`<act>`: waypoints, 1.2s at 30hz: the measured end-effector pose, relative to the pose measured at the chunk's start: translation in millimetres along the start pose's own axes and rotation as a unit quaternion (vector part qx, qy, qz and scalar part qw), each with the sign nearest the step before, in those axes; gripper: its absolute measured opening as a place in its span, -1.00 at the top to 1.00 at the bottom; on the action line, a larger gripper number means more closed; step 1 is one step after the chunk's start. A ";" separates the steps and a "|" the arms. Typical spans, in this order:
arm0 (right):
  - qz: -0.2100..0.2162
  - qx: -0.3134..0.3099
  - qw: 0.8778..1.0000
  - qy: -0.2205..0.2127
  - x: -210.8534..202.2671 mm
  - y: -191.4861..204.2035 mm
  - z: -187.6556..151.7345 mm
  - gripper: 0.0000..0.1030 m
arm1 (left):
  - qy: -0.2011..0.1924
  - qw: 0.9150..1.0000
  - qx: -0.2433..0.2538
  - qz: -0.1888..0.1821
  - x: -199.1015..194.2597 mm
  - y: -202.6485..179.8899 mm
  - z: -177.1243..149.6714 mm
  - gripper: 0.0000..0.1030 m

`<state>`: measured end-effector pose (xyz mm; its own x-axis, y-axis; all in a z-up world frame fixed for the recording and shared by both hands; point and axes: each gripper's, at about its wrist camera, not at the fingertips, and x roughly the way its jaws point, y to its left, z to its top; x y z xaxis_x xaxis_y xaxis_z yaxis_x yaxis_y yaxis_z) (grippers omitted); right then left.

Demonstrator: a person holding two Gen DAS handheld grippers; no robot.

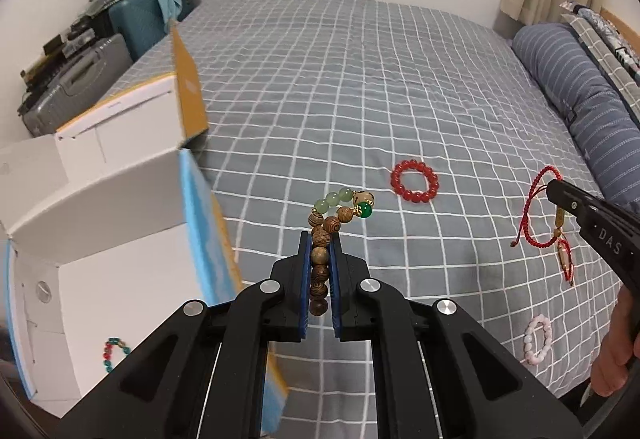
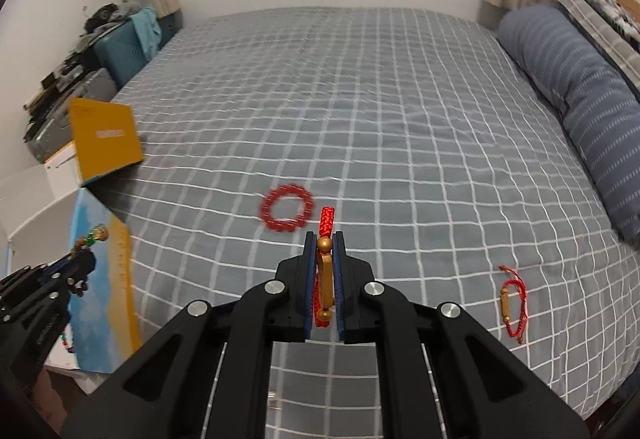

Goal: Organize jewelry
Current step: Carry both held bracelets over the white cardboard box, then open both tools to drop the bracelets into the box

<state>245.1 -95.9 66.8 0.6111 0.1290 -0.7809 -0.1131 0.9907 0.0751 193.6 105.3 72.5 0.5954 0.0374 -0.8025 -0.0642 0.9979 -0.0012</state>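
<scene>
My left gripper [image 1: 320, 239] is shut on a wooden bead bracelet [image 1: 333, 225] whose green beads curl above the tips. It hovers beside an open white box [image 1: 120, 199] that holds a red and green bead bracelet [image 1: 114, 353]. My right gripper [image 2: 324, 237] is shut on a red cord bracelet [image 2: 325, 271] with a gold tube, held above the bed. In the left wrist view that right gripper [image 1: 560, 195] shows at the right edge, cord dangling. A red bead bracelet [image 1: 415, 181] [image 2: 287, 209], a pink bead bracelet [image 1: 538, 345] and a second red cord bracelet [image 2: 512, 303] lie on the bed.
The grey checked bed cover [image 2: 380, 99] stretches to the far wall. A striped blue pillow [image 2: 580, 91] lies along the right side. The box's yellow flap [image 2: 106, 139] stands up at the left. Suitcases [image 1: 80, 79] with clutter sit beyond the bed's left edge.
</scene>
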 end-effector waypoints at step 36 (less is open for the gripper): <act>0.171 -0.160 0.972 0.032 -9.4 307.0 -40.2 0.86 | 0.026 0.988 -0.138 0.057 -50.3 241.2 -70.4 0.85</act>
<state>173.1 205.3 72.3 0.4455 0.4348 -0.7826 -0.5449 0.8253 0.1483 91.8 340.4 70.5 0.5306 0.1398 -0.8360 -0.3499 0.9345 -0.0658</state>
